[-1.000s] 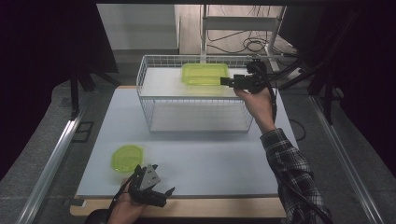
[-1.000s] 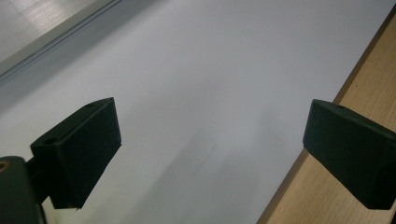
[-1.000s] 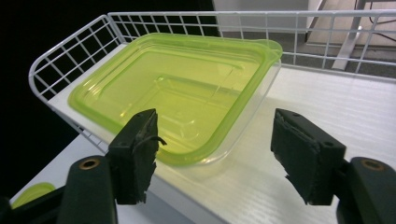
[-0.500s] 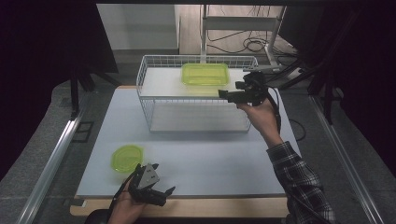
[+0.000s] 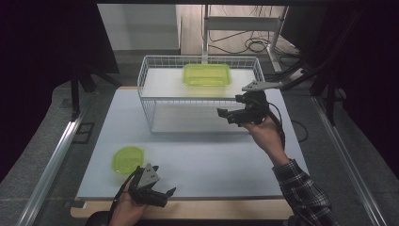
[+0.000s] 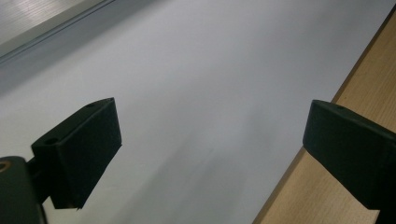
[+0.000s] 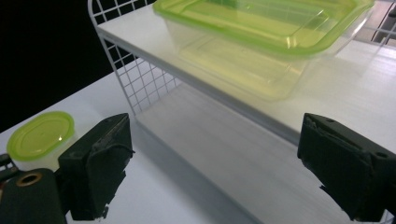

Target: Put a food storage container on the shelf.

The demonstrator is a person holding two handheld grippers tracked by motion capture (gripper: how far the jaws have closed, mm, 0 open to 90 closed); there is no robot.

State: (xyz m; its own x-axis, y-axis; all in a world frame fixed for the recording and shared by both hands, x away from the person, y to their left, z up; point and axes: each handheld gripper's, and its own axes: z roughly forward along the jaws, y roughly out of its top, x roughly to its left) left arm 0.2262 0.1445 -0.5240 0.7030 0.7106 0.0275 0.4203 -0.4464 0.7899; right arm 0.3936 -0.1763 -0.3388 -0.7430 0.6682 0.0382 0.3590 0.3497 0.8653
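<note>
1. Just beyond and above my right hand-held gripper (image 5: pixel 226 114), on the top shelf of the white wire rack (image 5: pixel 146 101), sits the rectangular green-lidded container (image 5: pixel 207 74). It lies flat, lid on, its long axis running along the shelf, across the line of my jaws.
2. My right hand-held gripper is released: its jaws have just been opening, they stand wide apart with nothing between them, and in the right gripper view the container (image 7: pixel 266 42) lies ahead and higher, apart from both pads.
3. Well away to the left and nearer me, the small oval green-lidded container (image 5: pixel 128 158) stands on the bench (image 5: pixel 211 160), out in the open.
4. My left hand-held gripper (image 5: pixel 162 197) rests at the near edge of the bench, just beside that oval container, which lies slightly ahead and to its left. Its jaws are spread and empty over bare bench (image 6: pixel 201 84), pointing off to the right, away from the container.
5. I judge the rectangular container already placed, so the oval one looks like the next thing to carry. The left hand is much the nearer; it would need to turn its jaws toward the container and straddle its short width.
</note>
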